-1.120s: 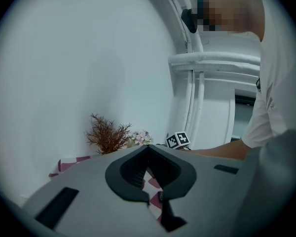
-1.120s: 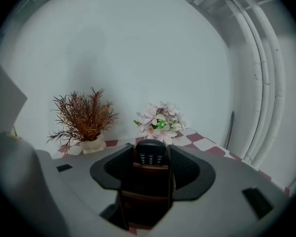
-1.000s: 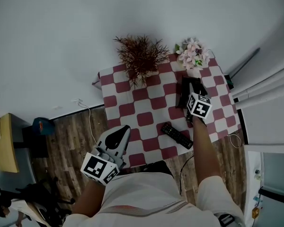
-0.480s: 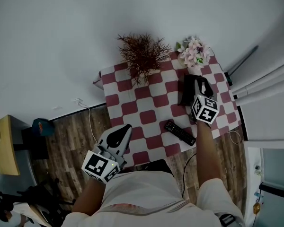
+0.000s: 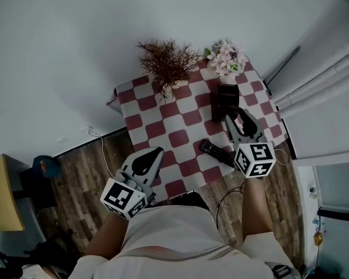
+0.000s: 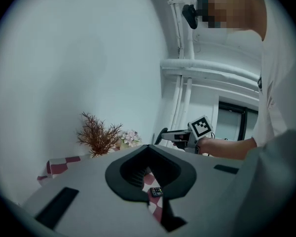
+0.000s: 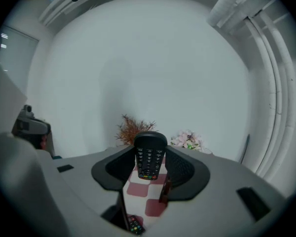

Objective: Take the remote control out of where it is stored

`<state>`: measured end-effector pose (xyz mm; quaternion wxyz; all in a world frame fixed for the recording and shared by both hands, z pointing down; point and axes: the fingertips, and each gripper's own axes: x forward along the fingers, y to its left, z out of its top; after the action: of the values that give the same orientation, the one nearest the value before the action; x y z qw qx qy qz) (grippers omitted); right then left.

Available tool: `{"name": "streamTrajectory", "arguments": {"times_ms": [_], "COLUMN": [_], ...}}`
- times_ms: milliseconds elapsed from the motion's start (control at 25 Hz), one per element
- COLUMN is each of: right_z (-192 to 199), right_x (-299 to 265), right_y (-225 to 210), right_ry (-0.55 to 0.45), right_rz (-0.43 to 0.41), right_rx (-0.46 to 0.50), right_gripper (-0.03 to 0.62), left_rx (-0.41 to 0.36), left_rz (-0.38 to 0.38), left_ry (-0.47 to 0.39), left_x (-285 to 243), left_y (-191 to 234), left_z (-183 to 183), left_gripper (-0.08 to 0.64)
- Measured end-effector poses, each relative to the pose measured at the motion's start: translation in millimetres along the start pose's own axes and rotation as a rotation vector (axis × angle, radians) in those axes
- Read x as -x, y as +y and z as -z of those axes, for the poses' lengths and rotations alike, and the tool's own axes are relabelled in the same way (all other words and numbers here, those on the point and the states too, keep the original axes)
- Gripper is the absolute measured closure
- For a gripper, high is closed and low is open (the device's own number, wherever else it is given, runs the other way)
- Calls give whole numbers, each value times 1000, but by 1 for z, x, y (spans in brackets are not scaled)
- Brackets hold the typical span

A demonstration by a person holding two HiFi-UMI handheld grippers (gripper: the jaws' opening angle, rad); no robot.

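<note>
Nearest the person, at about waist height, L tongs (image 5: 158, 150) are hanging over the table's front-left corner. Their tips are meeting, closed on nothing. Thru the hollow behind the tips, the left gripper view is showing only a strip of checked cloth (image 5: 163, 127) and a small dark remote lying on it.

On the person's right, R tongs (image 7: 150, 154) are gripping the remote (image 7: 148, 163), w/ both pads pressing on its long sides. It's standing upright in the air, buttons facing back toward the camera and rounded end up. Cloth is showing under its lower end, so it's sitting clear of any support. From the head view, R tongs are reaching over the front-right part of the table (image 5: 117, 90), marker cube nearest the person.

Just left of them, a 2nd remote (image 5: 217, 153) is lying flat and diagonal on the cloth, near the front edge.

Just beyond the R tips, the black holder (image 5: 225, 100) is standing on the cloth. Can't tell from above whether tips and holder are touching.

Further back, brown twigs (image 5: 166, 63) are sticking up at the far-left part of the table, w/ pink-and-white flowers (image 5: 224, 57) at the far-right corner, the two well apart.

Past the table, a white wall (image 5: 75, 39) is filling the background, and a white cable (image 5: 102, 150) is trailing over the wood floor (image 5: 75, 167) to the table's left.
</note>
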<state>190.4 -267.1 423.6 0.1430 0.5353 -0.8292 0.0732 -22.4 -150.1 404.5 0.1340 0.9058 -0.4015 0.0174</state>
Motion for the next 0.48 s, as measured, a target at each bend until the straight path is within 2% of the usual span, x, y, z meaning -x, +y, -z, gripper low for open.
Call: {"name": "streamTrajectory", "arguments": {"times_ms": [200, 360, 480], "right_z": [22, 61, 103], "right_x": [33, 46, 48], "right_y": [56, 93, 115], "right_ry": [178, 421, 598], "right_rz": [-122, -217, -298], "right_rx": [146, 268, 321], "right_gripper": [394, 394, 394], "left_rx": [-10, -10, 7], "left_rz": [49, 75, 87], "left_ry": [-8, -20, -32], "left_x": [11, 23, 34], "left_y": [-1, 1, 2], "left_z": [-4, -5, -5], "left_gripper": [551, 551, 551]}}
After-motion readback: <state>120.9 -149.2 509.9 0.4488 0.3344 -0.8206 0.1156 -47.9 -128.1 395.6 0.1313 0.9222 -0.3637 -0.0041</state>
